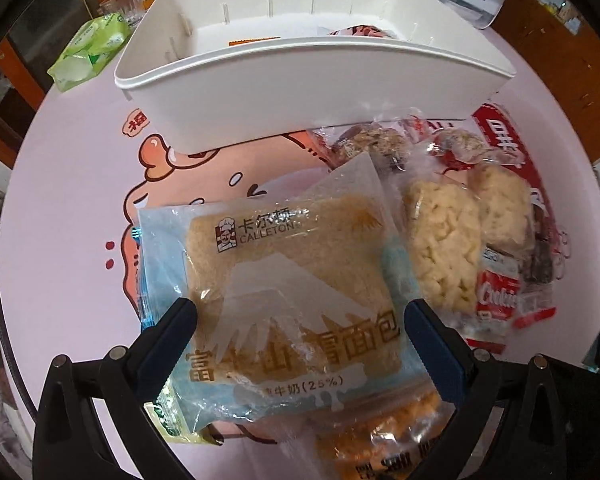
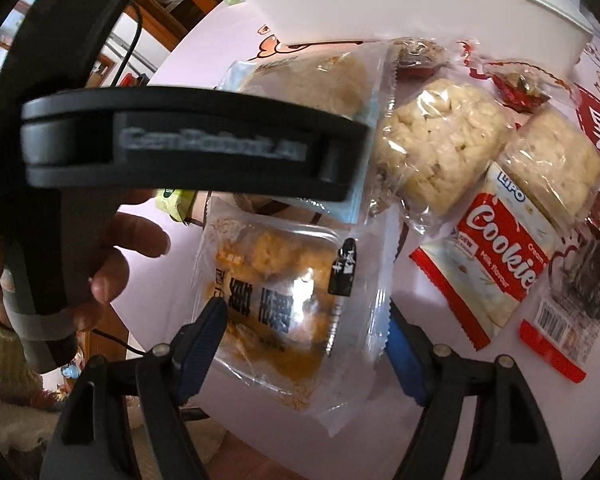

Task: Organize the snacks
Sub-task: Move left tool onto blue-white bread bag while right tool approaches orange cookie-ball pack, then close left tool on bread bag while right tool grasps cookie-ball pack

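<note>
I have the left gripper (image 1: 300, 320) spread wide over the blue bread packet (image 1: 292, 280), pads clear of the wrapper, nothing gripped. The right gripper (image 2: 306, 340) is open too, straddling the orange snack pack (image 2: 276, 292), not pinching yet. Both packs lie flat on the pink table (image 1: 80, 220), near the white bin (image 1: 300, 80). I'd drop lower, close on the bread itself, not loose film, then lift straight.
</note>
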